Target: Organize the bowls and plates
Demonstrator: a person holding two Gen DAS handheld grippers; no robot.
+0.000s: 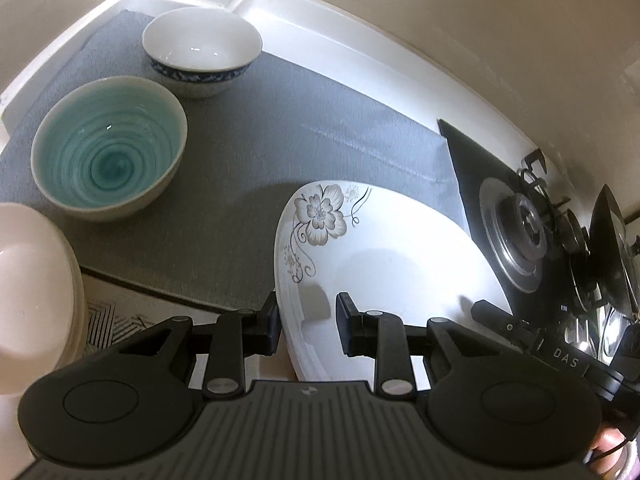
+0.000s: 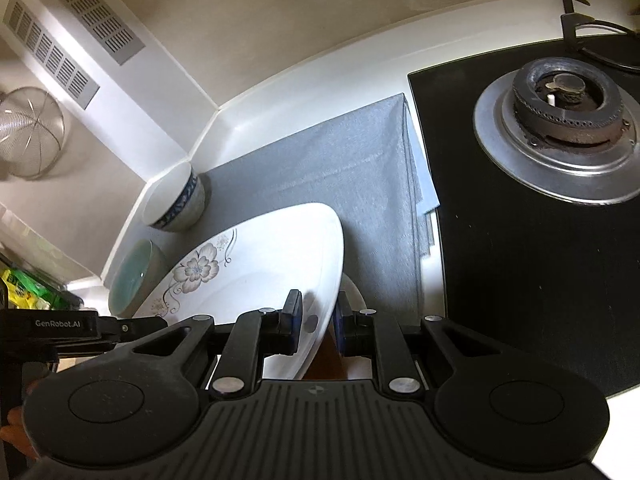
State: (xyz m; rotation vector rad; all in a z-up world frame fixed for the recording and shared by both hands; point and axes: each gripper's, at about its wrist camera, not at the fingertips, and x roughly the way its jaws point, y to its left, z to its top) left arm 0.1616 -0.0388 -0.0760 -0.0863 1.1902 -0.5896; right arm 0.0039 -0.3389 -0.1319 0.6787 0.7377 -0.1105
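While both grippers — left gripper (image 1: 307,322), right gripper (image 2: 317,320) — clamp opposite rims of the flowered plate (image 1: 384,256), carried tilted above the grey mat (image 1: 256,136), level it and lower gently — clear of the teal bowl (image 1: 108,148).

The plate (image 1: 384,256) is white with a grey flower and curling black stems at its rim. One bowl (image 1: 109,148) is teal inside with a spiral, cream outside. The far bowl (image 1: 202,50) is white with a blue patterned band. The mat (image 1: 280,128) is grey, the worktop (image 2: 248,120) white, the hob (image 2: 532,264) black.
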